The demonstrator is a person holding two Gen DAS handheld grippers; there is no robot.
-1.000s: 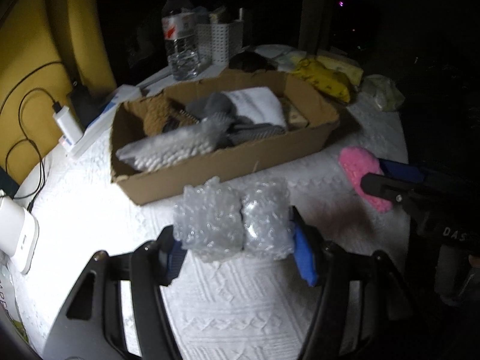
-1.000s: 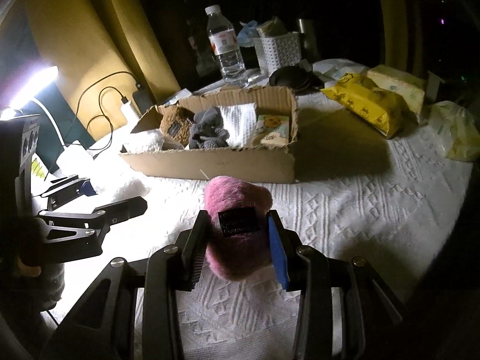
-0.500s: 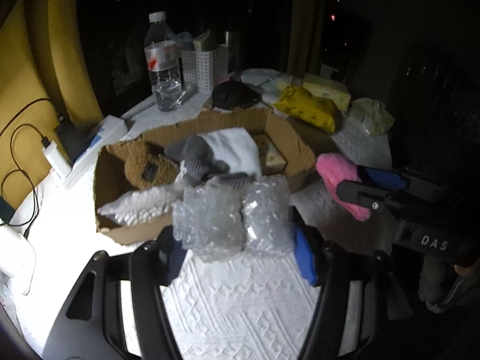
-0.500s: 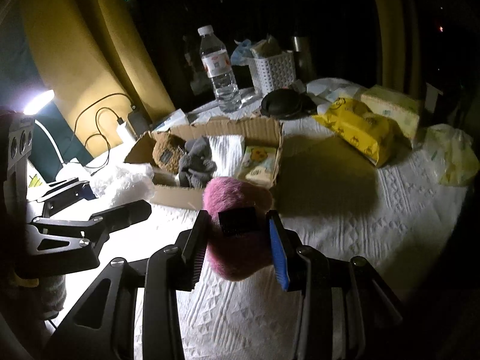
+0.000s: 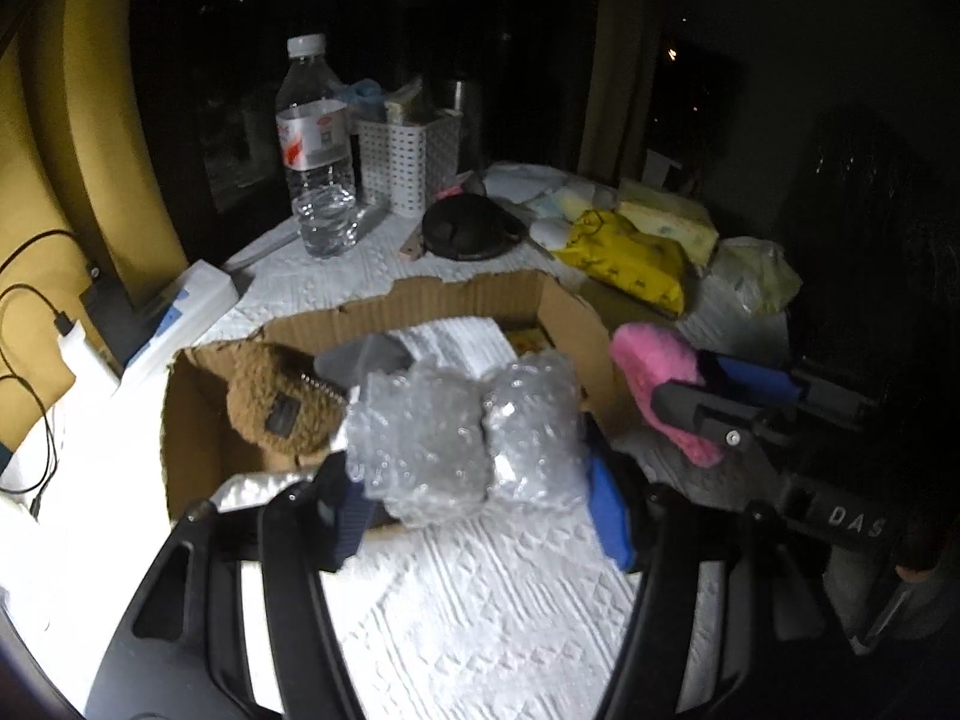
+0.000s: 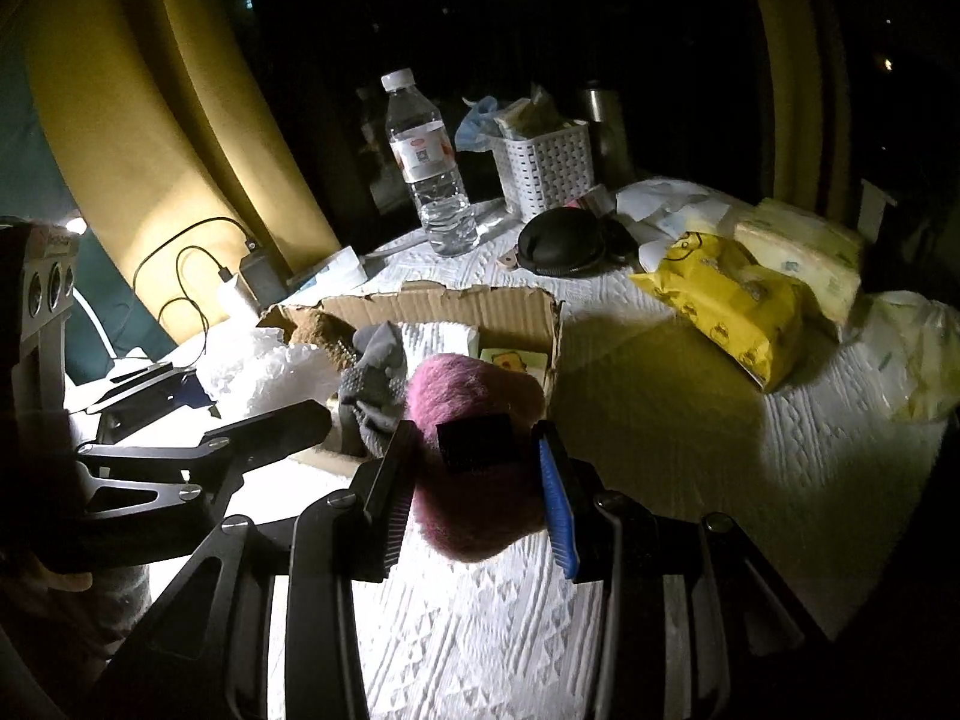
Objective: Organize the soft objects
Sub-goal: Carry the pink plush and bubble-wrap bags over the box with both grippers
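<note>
My left gripper (image 5: 474, 492) is shut on a wad of clear bubble wrap (image 5: 462, 438) and holds it over the near wall of an open cardboard box (image 5: 198, 450). The box holds a brown fuzzy pouch (image 5: 282, 402), grey socks (image 6: 372, 384) and a white cloth (image 5: 456, 342). My right gripper (image 6: 474, 492) is shut on a pink fluffy pouch (image 6: 474, 510) with a black tag, just in front of the box's right end (image 6: 555, 324). The pink pouch also shows in the left wrist view (image 5: 654, 372).
Behind the box stand a water bottle (image 5: 315, 150), a white basket (image 5: 408, 162) and a black round case (image 5: 468, 228). A yellow packet (image 6: 732, 294) and tissue packs lie at the right. A charger and cables (image 5: 72, 348) lie at the left on the white cloth-covered table (image 5: 480, 618).
Both grippers have moved forward and up toward the box with their loads. The bubble wrap now hangs over the box's near wall; the pink pouch is close to the box's right end.
</note>
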